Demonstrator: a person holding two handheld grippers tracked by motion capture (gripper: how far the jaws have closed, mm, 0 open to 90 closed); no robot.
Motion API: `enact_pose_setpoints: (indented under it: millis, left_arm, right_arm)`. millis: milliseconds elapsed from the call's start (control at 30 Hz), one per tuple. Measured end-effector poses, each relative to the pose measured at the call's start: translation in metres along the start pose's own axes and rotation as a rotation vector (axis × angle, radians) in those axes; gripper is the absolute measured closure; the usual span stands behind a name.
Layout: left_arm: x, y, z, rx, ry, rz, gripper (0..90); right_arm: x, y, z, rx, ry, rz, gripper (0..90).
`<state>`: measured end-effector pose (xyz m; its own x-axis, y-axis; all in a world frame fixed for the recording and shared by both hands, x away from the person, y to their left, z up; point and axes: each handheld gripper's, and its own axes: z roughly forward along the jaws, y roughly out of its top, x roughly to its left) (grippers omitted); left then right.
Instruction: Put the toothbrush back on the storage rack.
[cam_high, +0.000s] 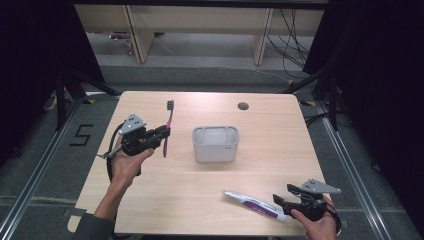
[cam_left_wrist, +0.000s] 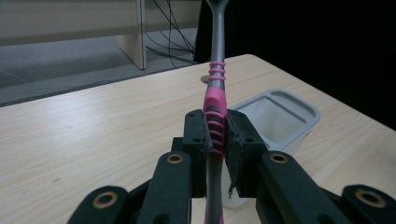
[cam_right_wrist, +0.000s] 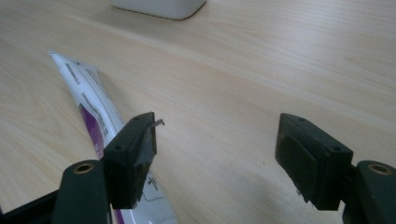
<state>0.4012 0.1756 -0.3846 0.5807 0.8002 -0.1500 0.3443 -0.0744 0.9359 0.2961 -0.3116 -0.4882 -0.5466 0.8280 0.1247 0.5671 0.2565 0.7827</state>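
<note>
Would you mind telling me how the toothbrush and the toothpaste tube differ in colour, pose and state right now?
The toothbrush is pink and grey; the toothpaste tube is white with purple. The toothbrush is clamped in the left gripper and lifted off the table; the tube lies flat on it. The right gripper is open beside the tube, with one jaw over it. Both are long and slim, on either side of the grey holder.

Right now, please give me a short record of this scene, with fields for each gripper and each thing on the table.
left gripper: shut on the toothbrush, held above the table
toothbrush: pink and grey, bristle end pointing away from the person
right gripper: open, fingers apart, nothing between them
toothpaste tube: white and purple, lying flat beside the right gripper
holder: light grey box with compartments, mid table, looks empty
table: light wood
</note>
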Motion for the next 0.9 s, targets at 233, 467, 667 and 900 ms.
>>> enact_pose_setpoints:
  millis: [233,467,667,900]
  left_arm:
    - [-0.002,0.008,0.006,-0.043,-0.009,-0.026,78.8]
    - [-0.01,0.017,0.019,-0.058,-0.026,-0.033,78.8]
    - [-0.019,0.025,0.032,-0.058,-0.032,-0.023,78.8]
    - [-0.025,0.031,0.044,-0.057,-0.04,-0.023,78.8]
  right_arm:
    - [0.0,0.0,0.0,0.002,0.002,0.004,29.9]
    - [0.0,0.0,0.001,0.003,0.003,0.001,29.9]
    - [0.0,0.0,0.0,0.001,0.002,0.002,29.9]
    - [0.0,0.0,0.001,-0.004,0.005,0.003,29.9]
